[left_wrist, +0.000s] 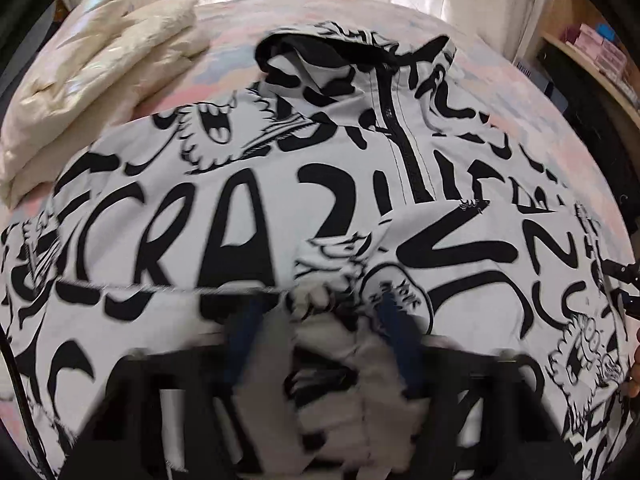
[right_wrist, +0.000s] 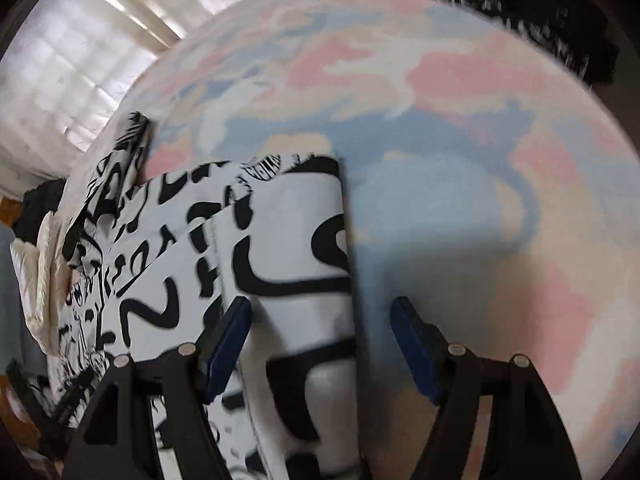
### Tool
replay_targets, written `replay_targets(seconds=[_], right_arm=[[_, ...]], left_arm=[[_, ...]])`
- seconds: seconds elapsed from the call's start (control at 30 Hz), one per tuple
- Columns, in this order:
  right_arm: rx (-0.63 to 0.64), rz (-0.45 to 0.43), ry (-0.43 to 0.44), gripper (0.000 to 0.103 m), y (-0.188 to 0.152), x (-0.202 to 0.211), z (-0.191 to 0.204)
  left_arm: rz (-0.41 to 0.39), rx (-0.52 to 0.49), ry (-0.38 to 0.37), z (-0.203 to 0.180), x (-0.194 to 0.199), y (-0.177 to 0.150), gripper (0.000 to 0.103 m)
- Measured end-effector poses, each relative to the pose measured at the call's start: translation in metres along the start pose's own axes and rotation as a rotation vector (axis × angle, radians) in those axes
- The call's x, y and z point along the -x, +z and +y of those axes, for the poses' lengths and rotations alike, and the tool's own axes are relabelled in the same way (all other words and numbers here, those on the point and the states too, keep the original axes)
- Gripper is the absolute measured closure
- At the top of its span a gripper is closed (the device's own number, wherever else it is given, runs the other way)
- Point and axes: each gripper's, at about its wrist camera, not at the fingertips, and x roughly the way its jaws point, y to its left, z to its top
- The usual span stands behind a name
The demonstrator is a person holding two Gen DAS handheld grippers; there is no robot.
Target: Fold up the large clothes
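A large white jacket with black graffiti print (left_wrist: 224, 208) lies spread on the bed, collar and zipper (left_wrist: 400, 136) toward the far side. My left gripper (left_wrist: 320, 320) is blurred; a bunch of the jacket's fabric sits between its blue pads (left_wrist: 394, 320), which stand apart, so it looks open. In the right wrist view the jacket (right_wrist: 288, 240) lies folded with a straight edge down the middle. My right gripper (right_wrist: 320, 320) is open over that edge, left pad (right_wrist: 228, 340) above the fabric, right pad (right_wrist: 412, 344) above the bedsheet.
The bed has a pastel pink, blue and cream sheet (right_wrist: 460, 140). A folded cream quilt (left_wrist: 92, 76) lies at the bed's far left. Curtains (right_wrist: 80, 60) hang behind. A wooden shelf with boxes (left_wrist: 600, 52) stands at the right.
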Motion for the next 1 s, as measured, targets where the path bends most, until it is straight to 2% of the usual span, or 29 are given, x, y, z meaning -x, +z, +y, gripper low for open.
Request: replay_targets(seconds=[0.03, 0.07, 0.1, 0.13, 0.17, 0.23, 0.3, 0.37, 0.4, 0.43, 0.47, 0.5, 0.53, 0.6, 0.67, 0.77, 0.83, 0.93, 1.0], right_arm=[[0.014, -0.009, 0.014, 0.037, 0.001, -0.001, 0.002], [0.045, -0.033, 0.015, 0.056, 0.002, 0.002, 0.006], [0.078, -0.058, -0.002, 0.101, 0.004, 0.006, 0.011], [0.083, -0.093, -0.004, 0.101, 0.005, 0.014, 0.013], [0.084, -0.149, 0.009, 0.101, 0.005, 0.022, 0.012], [0.080, -0.174, -0.014, 0.101, 0.003, 0.019, 0.009], [0.087, -0.124, -0.065, 0.098, 0.002, 0.000, 0.006], [0.062, -0.097, -0.069, 0.094, 0.002, -0.001, 0.004], [0.047, -0.095, -0.072, 0.090, 0.001, 0.006, 0.005], [0.041, -0.097, -0.070, 0.083, 0.000, 0.013, 0.007], [0.045, -0.107, -0.065, 0.079, -0.002, 0.021, 0.010], [0.064, -0.127, -0.059, 0.071, -0.008, 0.032, 0.016], [0.089, -0.149, -0.059, 0.063, -0.016, 0.044, 0.025], [0.142, -0.179, -0.025, 0.059, -0.035, 0.062, 0.044], [0.192, -0.155, 0.031, 0.058, -0.058, 0.069, 0.068], [0.261, -0.052, 0.109, 0.058, -0.099, 0.055, 0.107], [0.313, 0.003, 0.133, 0.058, -0.124, 0.037, 0.125], [0.376, 0.035, 0.041, 0.058, -0.150, 0.013, 0.130], [0.379, 0.008, 0.017, 0.061, -0.152, 0.017, 0.117]], left_arm=[[-0.002, -0.001, 0.008, -0.003, -0.002, 0.005, 0.077], [-0.018, -0.003, 0.014, -0.005, 0.000, 0.007, 0.085], [-0.055, -0.015, 0.021, -0.008, 0.004, 0.012, 0.087], [-0.091, -0.026, 0.031, -0.011, 0.008, 0.015, 0.091], [-0.125, -0.032, 0.030, -0.014, 0.012, 0.018, 0.091], [-0.157, -0.029, 0.024, -0.016, 0.012, 0.021, 0.090], [-0.098, -0.033, 0.058, -0.019, -0.005, 0.019, 0.086], [-0.057, -0.008, 0.055, -0.013, -0.013, 0.016, 0.081], [-0.065, 0.007, 0.051, -0.011, -0.009, 0.015, 0.079], [-0.074, 0.025, 0.050, -0.008, -0.002, 0.015, 0.073], [-0.081, 0.036, 0.052, -0.005, 0.005, 0.015, 0.061], [-0.091, 0.046, 0.060, -0.003, 0.012, 0.015, 0.057], [-0.119, 0.058, 0.064, 0.000, 0.023, 0.014, 0.053], [-0.183, 0.071, 0.050, 0.002, 0.047, 0.009, 0.053], [-0.201, 0.069, 0.009, -0.004, 0.062, 0.002, 0.053], [-0.125, 0.058, -0.071, -0.028, 0.059, -0.013, 0.053], [-0.080, 0.022, -0.087, -0.046, 0.050, -0.023, 0.053], [-0.031, -0.047, 0.007, -0.069, 0.027, -0.045, 0.053], [-0.052, -0.080, 0.052, -0.066, 0.017, -0.054, 0.053]])
